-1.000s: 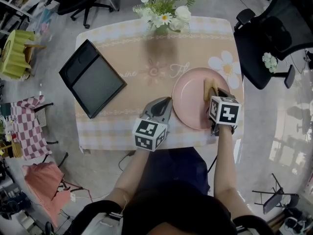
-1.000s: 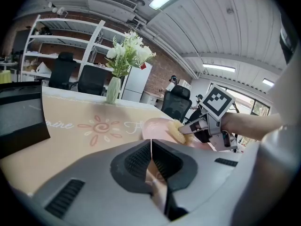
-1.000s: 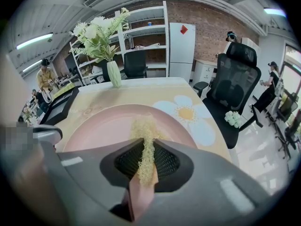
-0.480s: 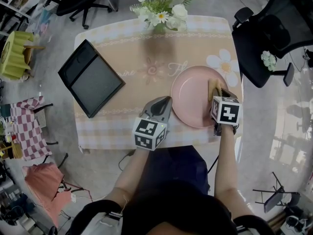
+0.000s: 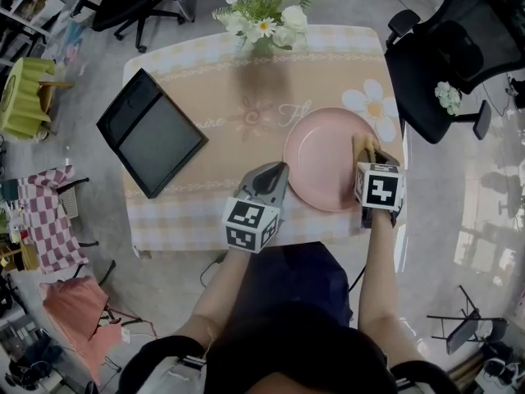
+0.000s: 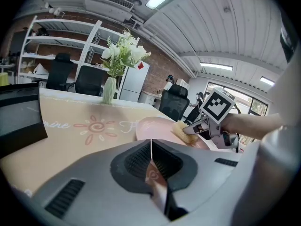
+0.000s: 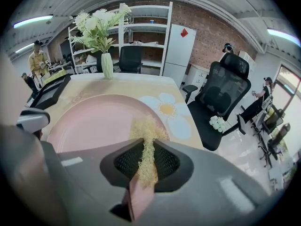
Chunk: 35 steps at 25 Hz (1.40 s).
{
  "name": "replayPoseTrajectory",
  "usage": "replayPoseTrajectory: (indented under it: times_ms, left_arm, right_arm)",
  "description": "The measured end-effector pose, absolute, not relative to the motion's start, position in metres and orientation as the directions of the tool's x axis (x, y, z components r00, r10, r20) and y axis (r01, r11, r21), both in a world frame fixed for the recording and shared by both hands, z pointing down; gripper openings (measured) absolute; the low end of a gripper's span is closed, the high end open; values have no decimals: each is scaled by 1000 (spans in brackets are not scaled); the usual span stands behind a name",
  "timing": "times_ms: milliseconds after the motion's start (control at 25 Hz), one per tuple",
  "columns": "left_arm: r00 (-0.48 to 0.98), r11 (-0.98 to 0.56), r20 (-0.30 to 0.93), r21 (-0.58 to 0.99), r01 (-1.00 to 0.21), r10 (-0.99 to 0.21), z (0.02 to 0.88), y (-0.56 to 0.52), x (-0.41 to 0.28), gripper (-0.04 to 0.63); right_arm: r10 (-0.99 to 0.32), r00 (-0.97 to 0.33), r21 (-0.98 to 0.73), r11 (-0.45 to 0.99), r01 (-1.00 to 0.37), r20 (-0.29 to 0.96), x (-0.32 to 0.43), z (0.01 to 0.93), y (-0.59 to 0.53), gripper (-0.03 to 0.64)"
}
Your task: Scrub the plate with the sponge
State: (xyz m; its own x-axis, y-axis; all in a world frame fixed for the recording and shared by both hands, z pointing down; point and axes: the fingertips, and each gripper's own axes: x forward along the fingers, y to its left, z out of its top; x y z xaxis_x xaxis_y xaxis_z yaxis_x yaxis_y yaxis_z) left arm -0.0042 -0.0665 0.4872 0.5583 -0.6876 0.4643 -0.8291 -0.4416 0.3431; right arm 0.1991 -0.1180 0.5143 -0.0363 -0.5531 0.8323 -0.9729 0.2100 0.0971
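A round pink plate (image 5: 324,158) lies on the table's right half. My right gripper (image 5: 368,152) is shut on a yellow sponge (image 5: 363,145) that rests on the plate's right side; the right gripper view has the sponge (image 7: 147,136) squeezed between the jaws over the plate (image 7: 94,121). My left gripper (image 5: 276,173) hovers at the plate's left rim, jaws shut with nothing in them. The left gripper view looks across the plate (image 6: 157,126) to the sponge (image 6: 182,128) and the right gripper (image 6: 192,129).
A black tray (image 5: 152,131) lies at the table's left. A vase of white flowers (image 5: 267,11) stands at the far edge. A black office chair (image 5: 447,56) is right of the table (image 5: 221,97). Chairs and clutter surround it on the floor.
The right gripper and sponge have slid from the plate's middle-right toward its right rim. The left gripper has stayed put.
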Motion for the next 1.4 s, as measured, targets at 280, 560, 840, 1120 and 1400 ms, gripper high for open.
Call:
replayPoseTrajectory:
  times_ms: [280, 560, 840, 1120, 1400]
  left_arm:
    - [559, -444, 462, 340, -829, -689, 487, -65, -3, 15]
    - [560, -446, 459, 341, -828, -689, 484, -57, 0, 15]
    - [556, -443, 459, 337, -831, -693, 482, -53, -2, 15]
    - [549, -438, 463, 333, -835, -696, 484, -50, -6, 15]
    - [539, -426, 471, 332, -842, -698, 486, -46, -10, 15]
  right_arm:
    - [-559, -10, 133, 216, -967, 829, 204, 513, -114, 57]
    - [-588, -35, 118, 219, -969, 808, 197, 502, -109, 55]
    - [-641, -197, -18, 274, -961, 742, 166, 472, -99, 54]
    - [-590, -408, -165, 422, -892, 697, 106, 461, -71, 54]
    - [-494, -513, -253, 500, -828, 702, 65, 478, -47, 54]
